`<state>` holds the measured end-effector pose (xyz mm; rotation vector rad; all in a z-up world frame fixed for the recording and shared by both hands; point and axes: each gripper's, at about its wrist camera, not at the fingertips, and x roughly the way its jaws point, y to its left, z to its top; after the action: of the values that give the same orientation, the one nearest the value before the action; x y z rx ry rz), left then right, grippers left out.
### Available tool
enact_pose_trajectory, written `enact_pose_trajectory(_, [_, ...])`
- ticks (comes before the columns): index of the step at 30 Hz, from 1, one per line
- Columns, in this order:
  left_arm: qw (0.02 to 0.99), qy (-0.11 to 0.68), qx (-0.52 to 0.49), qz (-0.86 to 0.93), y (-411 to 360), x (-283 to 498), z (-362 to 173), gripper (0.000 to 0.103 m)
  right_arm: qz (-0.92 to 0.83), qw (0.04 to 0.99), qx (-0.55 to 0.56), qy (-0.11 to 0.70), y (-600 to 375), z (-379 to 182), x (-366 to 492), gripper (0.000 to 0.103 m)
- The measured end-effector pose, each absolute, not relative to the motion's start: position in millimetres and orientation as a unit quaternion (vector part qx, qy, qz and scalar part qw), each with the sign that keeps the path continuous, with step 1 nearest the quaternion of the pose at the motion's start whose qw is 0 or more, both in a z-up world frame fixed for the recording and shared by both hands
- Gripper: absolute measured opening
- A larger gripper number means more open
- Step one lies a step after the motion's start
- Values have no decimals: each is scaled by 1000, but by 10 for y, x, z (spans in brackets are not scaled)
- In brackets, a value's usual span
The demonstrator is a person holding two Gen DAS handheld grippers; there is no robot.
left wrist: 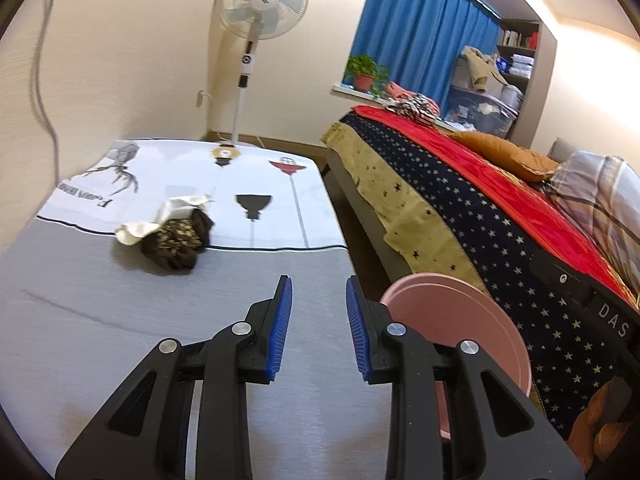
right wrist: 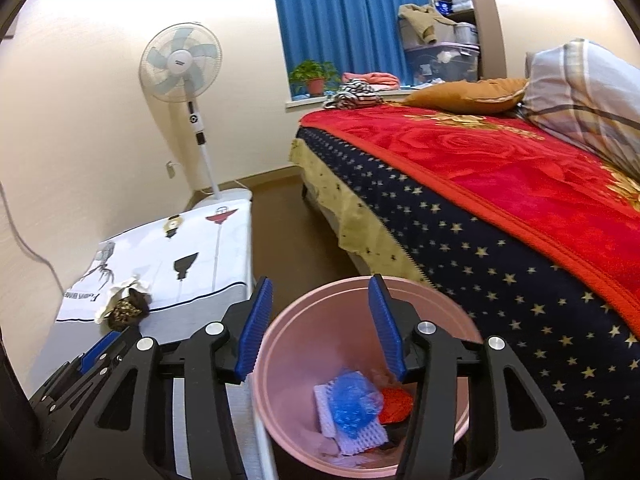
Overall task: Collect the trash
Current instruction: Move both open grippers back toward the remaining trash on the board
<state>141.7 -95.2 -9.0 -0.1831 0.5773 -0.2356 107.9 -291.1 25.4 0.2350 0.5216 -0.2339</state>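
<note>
A crumpled wad of dark patterned wrapper and white paper point(left wrist: 172, 236) lies on the table point(left wrist: 100, 340), ahead and left of my open, empty left gripper point(left wrist: 319, 286). It also shows in the right wrist view point(right wrist: 126, 306). A pink bin point(right wrist: 288, 360) stands on the floor between table and bed, holding blue plastic point(right wrist: 352, 404), white foam netting point(right wrist: 360, 436) and a red scrap point(right wrist: 396, 402). My right gripper point(right wrist: 320, 286) is open and empty, right above the bin. The bin's rim point(left wrist: 460, 312) shows right of my left gripper.
A bed point(right wrist: 500, 208) with red blanket and starred cover runs along the right. A standing fan point(left wrist: 260, 12) is beyond the table's far end. A cable point(left wrist: 44, 80) hangs on the left wall. My left gripper point(right wrist: 92, 356) shows low left in the right view.
</note>
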Motion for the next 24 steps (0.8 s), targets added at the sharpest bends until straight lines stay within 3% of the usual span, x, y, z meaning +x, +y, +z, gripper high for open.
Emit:
enact_pose_trajectory(13, [957, 266, -102, -52, -462, 1372, -110, 18, -36, 960, 123, 250, -2449, 260, 1255, 31])
enact_pose_trajectory(24, [956, 265, -123, 8, -5, 1413, -190, 18, 39, 955, 134, 263, -2007, 94, 1510, 30])
